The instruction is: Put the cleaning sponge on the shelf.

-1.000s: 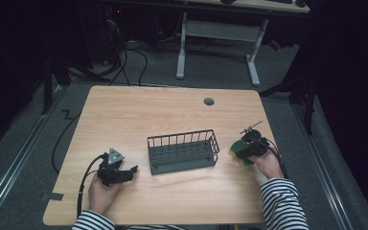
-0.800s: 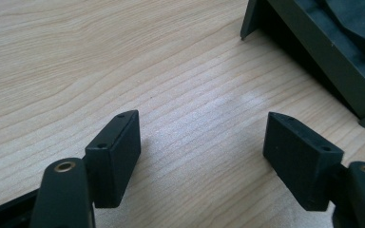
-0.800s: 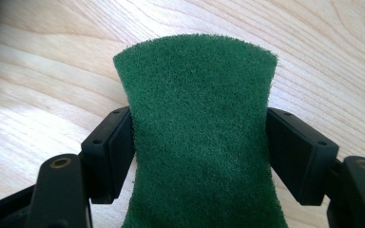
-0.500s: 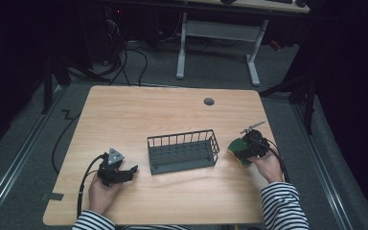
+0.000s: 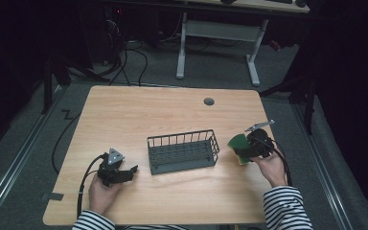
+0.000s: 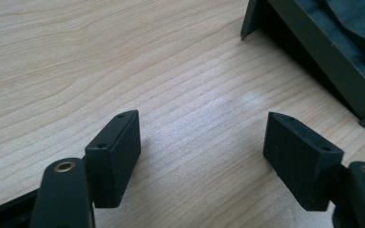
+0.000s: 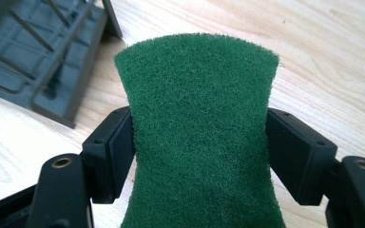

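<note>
A green scouring sponge (image 7: 197, 128) with a yellow underside is squeezed between the jaws of my right gripper (image 7: 199, 152), which is shut on it. In the high view that sponge (image 5: 237, 143) hangs just right of a dark wire basket (image 5: 183, 151) at the table's middle, with the right gripper (image 5: 243, 149) behind it. My left gripper (image 5: 130, 171) rests low on the wood, left of the basket, open. In the left gripper view its jaws stand wide apart over bare wood, and the basket's corner (image 6: 313, 42) shows at the upper right.
The wooden table (image 5: 139, 115) has a round grey cable grommet (image 5: 209, 101) near its far edge. A black cable (image 5: 84, 179) trails from the left gripper off the front edge. A white desk frame (image 5: 215, 38) stands on the floor beyond the table.
My right gripper has carried the sponge slightly left, closer to the basket's right end. The left gripper has stayed where it was.
</note>
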`<move>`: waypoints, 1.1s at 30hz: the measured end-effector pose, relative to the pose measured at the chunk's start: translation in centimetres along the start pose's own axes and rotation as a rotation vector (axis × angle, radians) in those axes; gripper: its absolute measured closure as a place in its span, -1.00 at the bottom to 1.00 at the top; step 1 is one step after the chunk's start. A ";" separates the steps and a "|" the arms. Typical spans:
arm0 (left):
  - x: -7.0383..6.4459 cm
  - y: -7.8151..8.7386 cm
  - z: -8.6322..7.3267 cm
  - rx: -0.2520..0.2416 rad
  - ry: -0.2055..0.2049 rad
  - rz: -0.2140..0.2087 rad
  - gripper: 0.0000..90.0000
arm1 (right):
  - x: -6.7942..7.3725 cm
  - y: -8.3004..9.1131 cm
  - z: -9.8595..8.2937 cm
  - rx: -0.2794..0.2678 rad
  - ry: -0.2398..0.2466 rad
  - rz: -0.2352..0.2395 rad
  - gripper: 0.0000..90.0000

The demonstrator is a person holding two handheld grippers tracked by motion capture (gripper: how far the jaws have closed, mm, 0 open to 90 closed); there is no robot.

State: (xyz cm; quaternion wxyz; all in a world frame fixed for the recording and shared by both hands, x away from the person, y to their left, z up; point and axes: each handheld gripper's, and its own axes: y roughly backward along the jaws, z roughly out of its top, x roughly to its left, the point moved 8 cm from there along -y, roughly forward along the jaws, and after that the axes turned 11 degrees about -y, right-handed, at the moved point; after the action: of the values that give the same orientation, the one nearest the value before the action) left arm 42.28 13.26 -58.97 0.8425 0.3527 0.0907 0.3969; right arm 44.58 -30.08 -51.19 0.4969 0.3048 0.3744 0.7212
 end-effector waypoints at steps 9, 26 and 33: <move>0.0 0.0 0.0 0.000 0.000 0.001 -0.36 | 0.4 1.8 0.1 -0.057 -0.014 0.023 -0.34; 0.0 0.0 0.0 0.000 0.001 0.001 -0.36 | 3.0 6.5 2.5 -0.154 0.043 0.032 -0.34; 0.0 0.0 0.0 0.000 0.001 0.001 -0.36 | 5.1 7.9 4.0 -0.186 0.083 0.054 -0.34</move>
State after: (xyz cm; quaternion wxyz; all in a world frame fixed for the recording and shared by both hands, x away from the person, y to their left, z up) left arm 42.28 13.25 -58.98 0.8422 0.3528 0.0908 0.3975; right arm 42.31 -26.09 -42.04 0.4875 0.2370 0.3178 0.7779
